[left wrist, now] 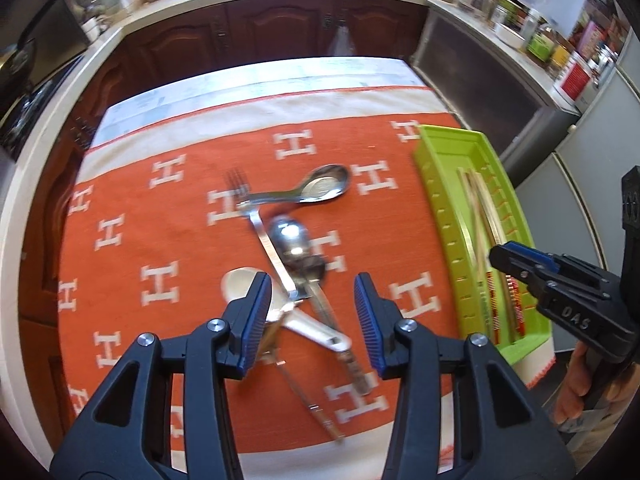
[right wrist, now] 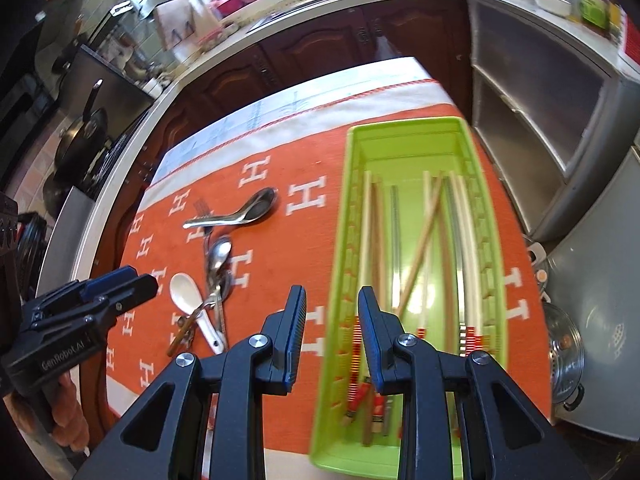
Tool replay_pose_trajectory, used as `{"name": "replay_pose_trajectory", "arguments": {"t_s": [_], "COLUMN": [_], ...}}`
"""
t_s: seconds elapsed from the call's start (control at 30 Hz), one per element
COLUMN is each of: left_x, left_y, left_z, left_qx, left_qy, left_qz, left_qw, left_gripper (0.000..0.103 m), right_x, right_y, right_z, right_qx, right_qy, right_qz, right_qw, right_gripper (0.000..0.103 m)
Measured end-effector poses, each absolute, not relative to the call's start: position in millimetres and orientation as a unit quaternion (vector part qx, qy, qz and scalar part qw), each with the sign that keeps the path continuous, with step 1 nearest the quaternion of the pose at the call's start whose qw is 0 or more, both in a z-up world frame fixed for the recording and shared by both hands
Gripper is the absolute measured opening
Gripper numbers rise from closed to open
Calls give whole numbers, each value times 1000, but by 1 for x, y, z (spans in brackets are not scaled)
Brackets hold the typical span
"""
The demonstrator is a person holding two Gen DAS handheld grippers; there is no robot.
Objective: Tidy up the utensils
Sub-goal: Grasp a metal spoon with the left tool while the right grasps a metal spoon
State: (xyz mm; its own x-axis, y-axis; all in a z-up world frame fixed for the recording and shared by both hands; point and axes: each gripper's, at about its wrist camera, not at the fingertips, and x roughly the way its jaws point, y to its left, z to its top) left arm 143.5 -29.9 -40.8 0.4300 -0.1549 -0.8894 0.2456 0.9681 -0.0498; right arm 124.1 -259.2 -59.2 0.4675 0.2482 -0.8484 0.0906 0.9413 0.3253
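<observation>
A pile of utensils lies on the orange cloth: a fork (left wrist: 250, 208), a large metal soup spoon (left wrist: 316, 190), a steel spoon (left wrist: 290, 236) and a white ceramic spoon (left wrist: 244, 284). My left gripper (left wrist: 310, 310) is open above the pile's near end, empty. The green tray (right wrist: 340, 240) holds several chopsticks (right wrist: 424, 240). My right gripper (right wrist: 332, 336) is open and empty over the tray's left wall. The pile also shows in the right wrist view, with the soup spoon (right wrist: 240, 210) and white spoon (right wrist: 188, 292). The right gripper (left wrist: 520, 264) shows in the left view above the tray (left wrist: 444, 208).
The cloth covers a table (left wrist: 248, 84) whose far edge faces dark wood cabinets (left wrist: 280, 28). A grey cabinet (right wrist: 532, 128) and a steel pot (right wrist: 568, 356) stand right of the table. A stove with pans (right wrist: 80, 136) is at left.
</observation>
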Motion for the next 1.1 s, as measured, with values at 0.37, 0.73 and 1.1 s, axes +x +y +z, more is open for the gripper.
{"name": "replay_pose_trajectory", "arguments": {"t_s": [0.37, 0.73, 1.1], "left_x": [135, 126, 137], "left_y": [41, 51, 48], "left_z": [-68, -114, -132], "left_qx": [11, -11, -25], "left_qy": [539, 569, 579], "left_qz": [-80, -96, -119], "left_qw": [838, 816, 806], "left_gripper": [40, 40, 40], "right_x": [138, 157, 204], "right_y": [-193, -137, -111], "right_z": [-57, -82, -120], "right_qx": [125, 107, 156], "right_qy": [527, 548, 560], "right_qz": [101, 152, 186], "right_qw": [835, 816, 792], "right_gripper": [27, 27, 27]}}
